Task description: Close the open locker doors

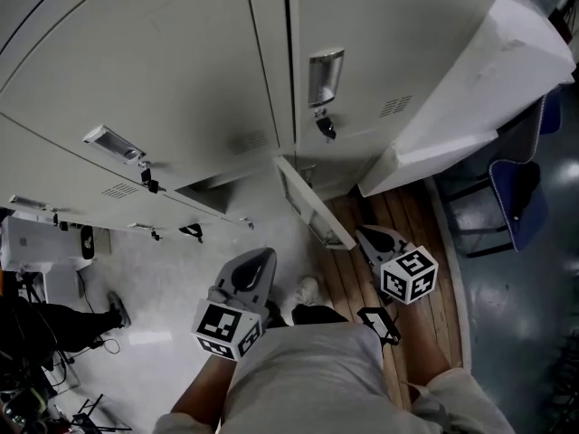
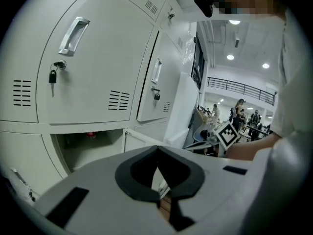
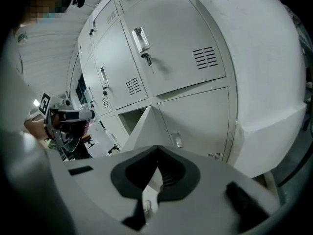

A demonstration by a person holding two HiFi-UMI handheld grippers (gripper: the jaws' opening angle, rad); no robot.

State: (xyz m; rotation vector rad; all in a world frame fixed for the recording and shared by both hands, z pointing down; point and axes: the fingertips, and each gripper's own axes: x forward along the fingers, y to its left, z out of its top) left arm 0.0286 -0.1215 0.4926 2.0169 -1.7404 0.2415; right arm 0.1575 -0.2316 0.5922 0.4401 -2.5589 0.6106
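Bottom-row locker door [image 1: 312, 204] hangs wide open, free edge jutting out toward person, between both grippers. Its compartment [image 1: 204, 193] gapes dark to door's left. Left gripper [image 1: 261, 259] low, left of door edge, apart from it, jaws together on nothing. Right gripper [image 1: 367, 234] just beside door's outer corner, contact unclear, jaws together too, empty. Pale floor [image 1: 172, 287] open on left. Right side tight: white slab [image 1: 479, 89] and blue chair [image 1: 516, 197] close by. Upper doors flush.

Bright, even indoor light; gripper views strongly fisheye-warped, dark corners.
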